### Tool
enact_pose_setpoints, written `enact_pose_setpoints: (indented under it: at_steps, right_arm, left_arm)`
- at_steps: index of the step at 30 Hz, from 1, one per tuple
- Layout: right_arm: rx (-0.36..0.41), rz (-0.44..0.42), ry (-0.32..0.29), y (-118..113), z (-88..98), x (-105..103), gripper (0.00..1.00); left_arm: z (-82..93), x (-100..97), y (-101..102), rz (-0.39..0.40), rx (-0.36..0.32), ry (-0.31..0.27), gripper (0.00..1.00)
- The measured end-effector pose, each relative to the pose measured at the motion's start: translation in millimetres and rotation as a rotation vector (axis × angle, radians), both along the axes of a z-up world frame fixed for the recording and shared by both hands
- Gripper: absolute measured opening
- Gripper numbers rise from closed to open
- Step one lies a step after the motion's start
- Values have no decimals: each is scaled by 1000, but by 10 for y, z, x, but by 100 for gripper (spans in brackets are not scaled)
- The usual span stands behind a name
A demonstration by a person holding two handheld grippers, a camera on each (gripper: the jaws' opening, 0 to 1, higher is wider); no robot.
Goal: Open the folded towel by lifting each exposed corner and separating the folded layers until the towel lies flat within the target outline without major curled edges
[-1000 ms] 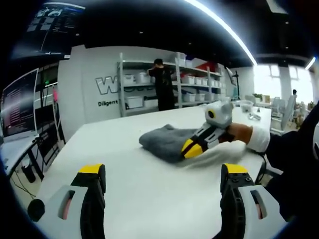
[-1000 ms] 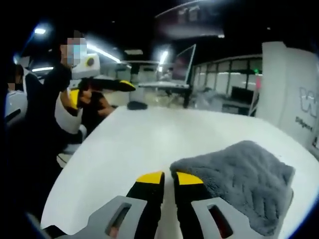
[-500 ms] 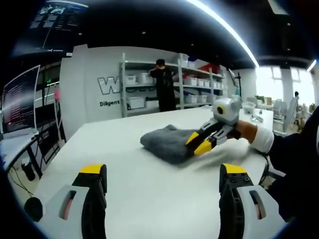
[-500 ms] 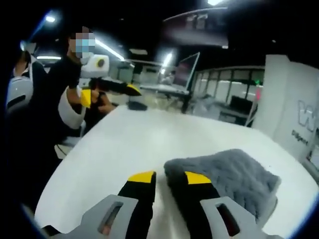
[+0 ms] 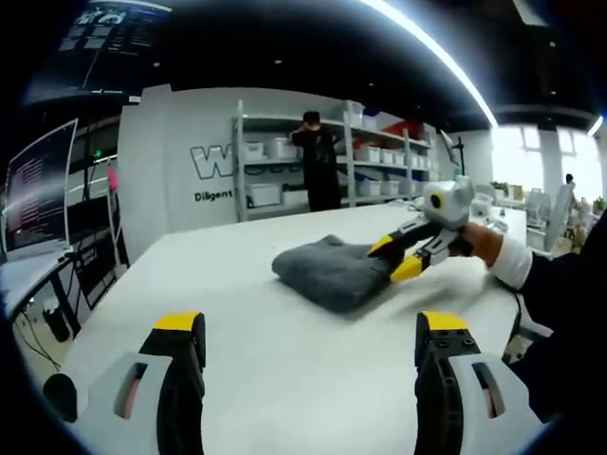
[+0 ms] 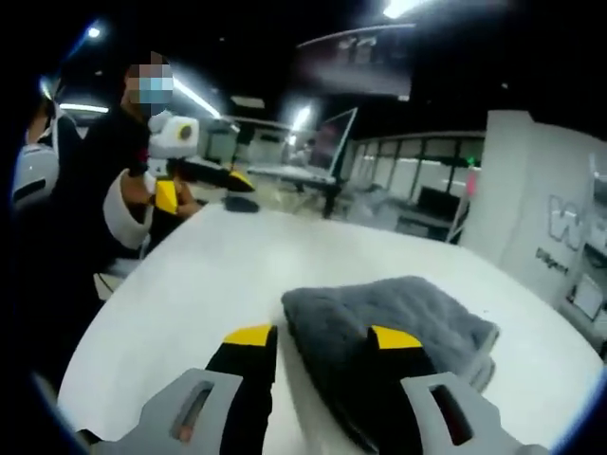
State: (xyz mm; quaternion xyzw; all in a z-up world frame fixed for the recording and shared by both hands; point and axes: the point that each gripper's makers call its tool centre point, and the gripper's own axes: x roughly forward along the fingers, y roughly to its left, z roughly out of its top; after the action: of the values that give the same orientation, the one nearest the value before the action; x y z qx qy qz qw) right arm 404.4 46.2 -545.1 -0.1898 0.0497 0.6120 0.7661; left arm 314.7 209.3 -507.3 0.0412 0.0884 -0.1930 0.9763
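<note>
Left gripper view: my left tool hangs over the white surface with its two yellow-tipped black jaws spread wide and nothing between them. Ahead of it lies the folded grey terry towel, resting near the middle of the surface. My right tool comes in from the right with a gloved hand behind it, and its yellow tips sit at the towel's near right corner. Behind the surface stands a white wall with dark lettering, a metal shelf rack of white bins, and a person in dark clothes facing the rack.

Right gripper view: my right tool has its jaws partly open, and the towel's corner fold lies in the gap between them. The right jaw sits against the cloth; I cannot tell whether the left jaw touches it, so the grip itself is uncertain. The rest of the towel lies flat on the surface, folded, running off to the right. My left tool shows at the far left edge of the surface, well apart from the towel.
</note>
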Motion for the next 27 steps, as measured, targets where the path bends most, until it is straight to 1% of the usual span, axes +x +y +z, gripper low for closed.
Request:
enact_pose_setpoints:
  at_steps: [5, 8, 18, 21, 24, 27]
  right_arm:
    - [0, -26, -13, -60, 12, 61, 47]
    - [9, -42, -21, -112, 40, 91, 50]
    - [23, -75, -30, -224, 91, 161, 50]
    - [23, -83, -40, -255, 109, 174, 49]
    - [30, -99, -41, -301, 140, 213, 49]
    - [32, -116, -48, -345, 151, 242, 45]
  left_arm:
    - [-5, 53, -39, -10, 2, -4, 88]
    - [-5, 98, -82, -20, 11, -3, 88]
    - [5, 215, -141, -35, 18, -13, 86]
    - [4, 256, -165, -39, 5, -16, 85]
    - [4, 296, -206, -44, -12, -19, 83]
    - [-18, 330, -252, -51, -8, -11, 82]
